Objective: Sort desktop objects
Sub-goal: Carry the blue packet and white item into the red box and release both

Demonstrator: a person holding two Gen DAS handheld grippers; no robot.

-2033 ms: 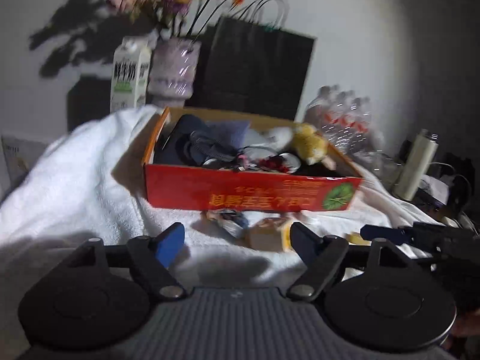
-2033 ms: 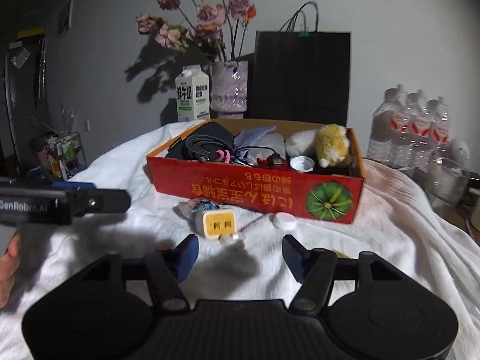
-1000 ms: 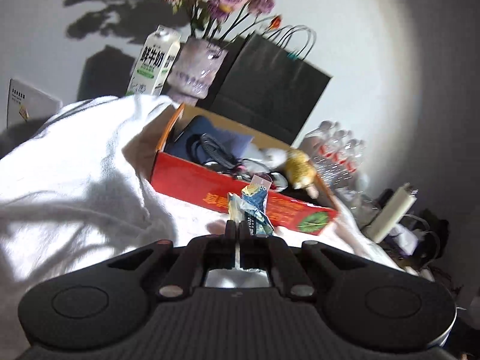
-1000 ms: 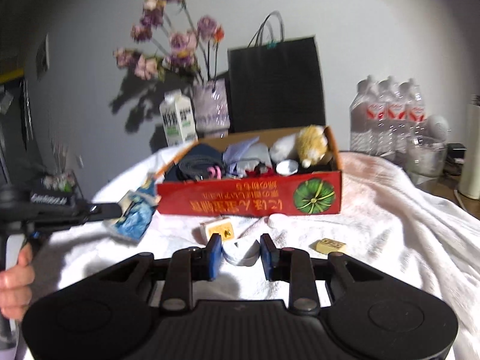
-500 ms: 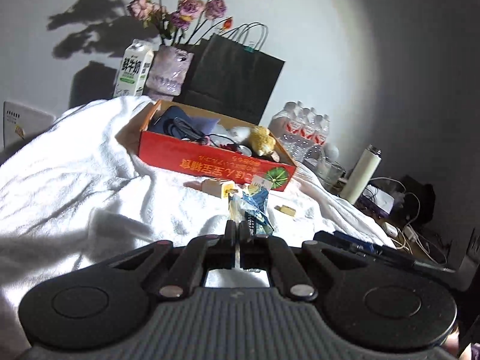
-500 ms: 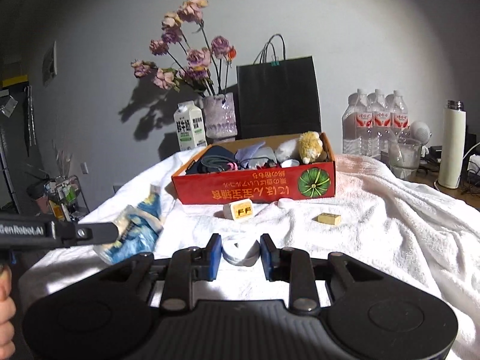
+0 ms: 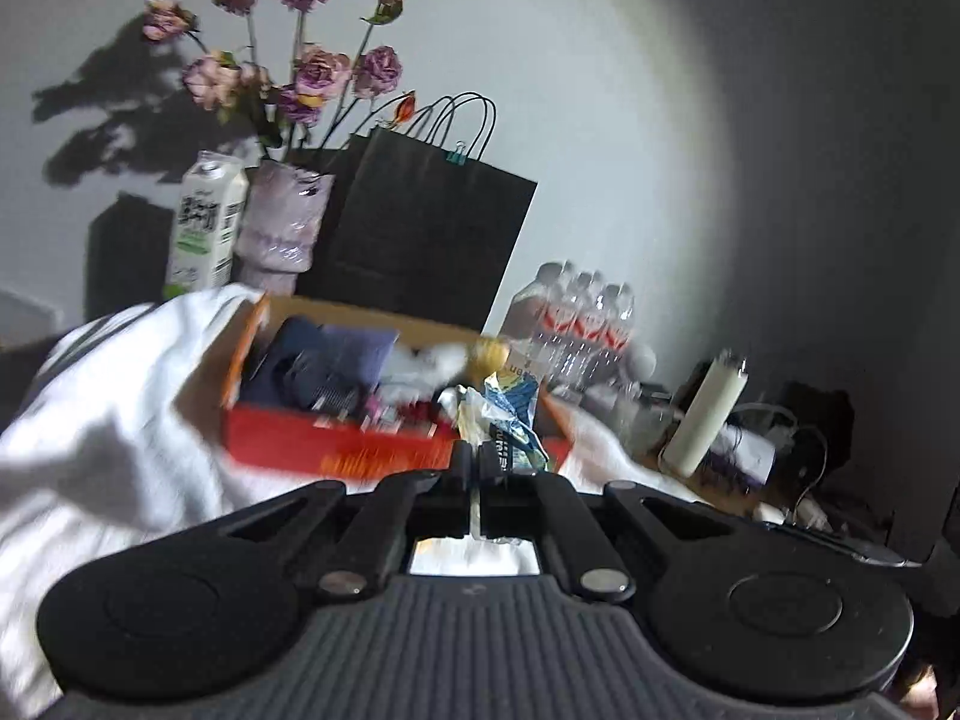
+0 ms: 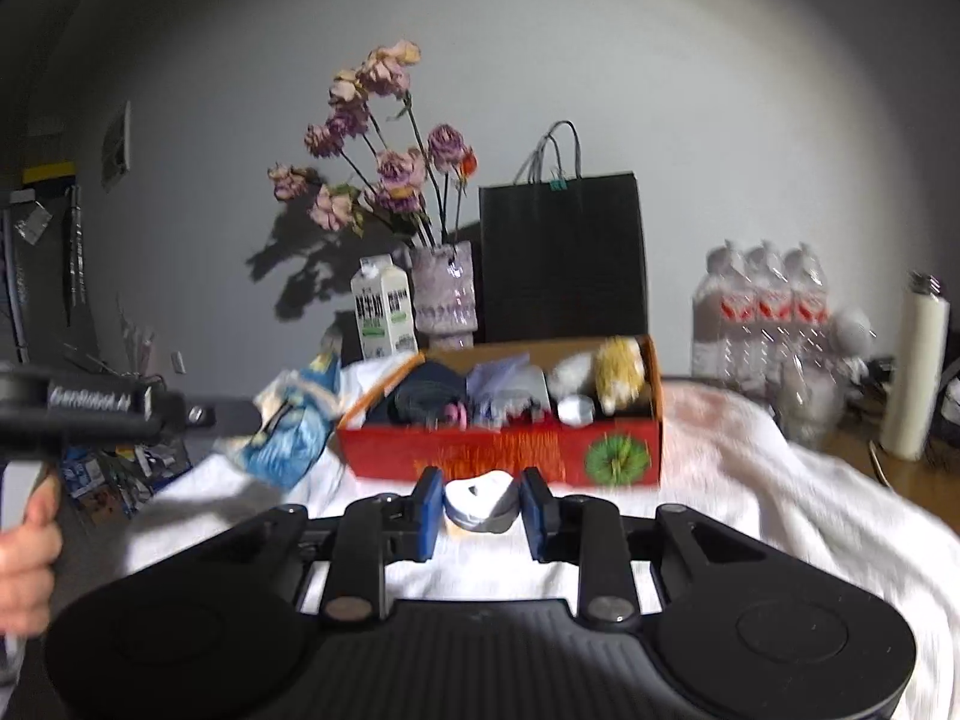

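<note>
Left wrist view: left gripper [image 7: 472, 461] jaws pinch a light, crinkly snack wrapper [image 7: 501, 417] at its lower edge; right gripper [image 8: 482, 507] jaws clamp a rigid white cap [image 8: 480, 501].

Dim room, bright central spotlight, dark fisheye corners; flowers [image 8: 384, 168] cast hard wall shadows; motion blur smears the box [image 7: 336, 444].

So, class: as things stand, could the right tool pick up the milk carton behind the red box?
Probably not: the right tool is already shut on a white round piece, and the red box stands between it and the milk carton.
</note>
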